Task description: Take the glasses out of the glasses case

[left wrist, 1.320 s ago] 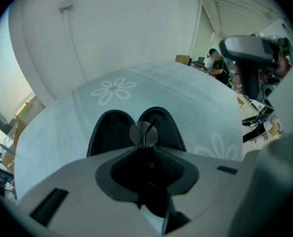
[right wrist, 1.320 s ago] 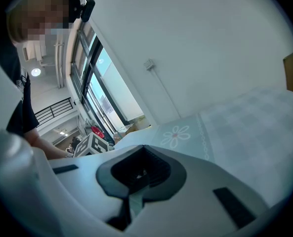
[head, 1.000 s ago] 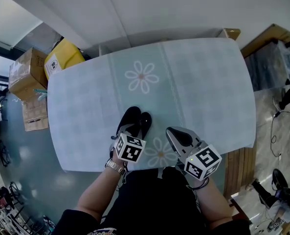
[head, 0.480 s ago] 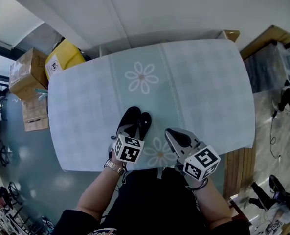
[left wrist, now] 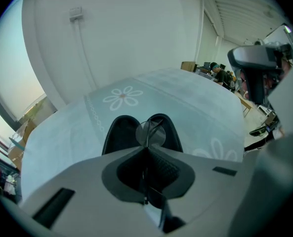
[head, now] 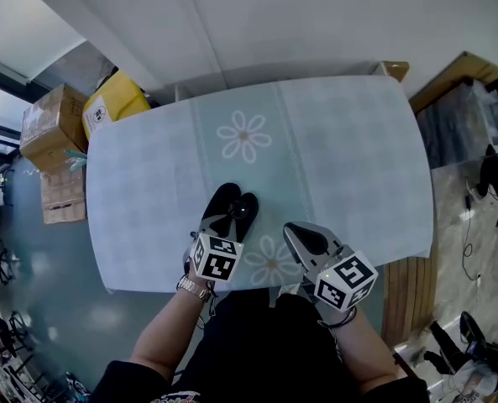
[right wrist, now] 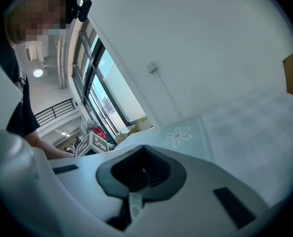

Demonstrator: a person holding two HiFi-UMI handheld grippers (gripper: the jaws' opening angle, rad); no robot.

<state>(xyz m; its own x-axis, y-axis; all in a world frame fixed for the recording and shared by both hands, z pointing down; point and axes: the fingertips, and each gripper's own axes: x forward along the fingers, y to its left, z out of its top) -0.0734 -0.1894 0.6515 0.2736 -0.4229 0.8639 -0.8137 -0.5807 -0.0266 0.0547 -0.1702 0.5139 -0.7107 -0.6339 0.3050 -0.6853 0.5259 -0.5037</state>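
Two claws: both hang over the near table edge with jaws together; only the left one carries anything.
Left claw [left wrist: 146, 152]: clamped on the thin wire frame of the glasses [left wrist: 148, 132], with one round lens standing on edge just past its tips.
Reason for that hold: pinching wire rather than lens probably keeps the lens clean and lets the pair hang free.
Glasses case [left wrist: 120, 136]: black and open, its two halves splayed on the cloth right under and just beyond the left claw's tips. The glasses seem raised off it, though by how much I cannot tell.
Right claw [right wrist: 144, 154]: shut on nothing, off to the left claw's right and apart from the case, likely parked out of the way.
Table [head: 358, 158]: pale checked cloth, with a flower print [head: 243, 136] well beyond the case.
Open room: bare cloth ahead of both claws and to the right, so there is plenty of space to set the glasses down.
Edges: the near edge lies directly below the claws, so a dropped pair could slide off toward the person.
Cardboard boxes [head: 49, 126]: on the floor, far left of the left claw, no obstacle.
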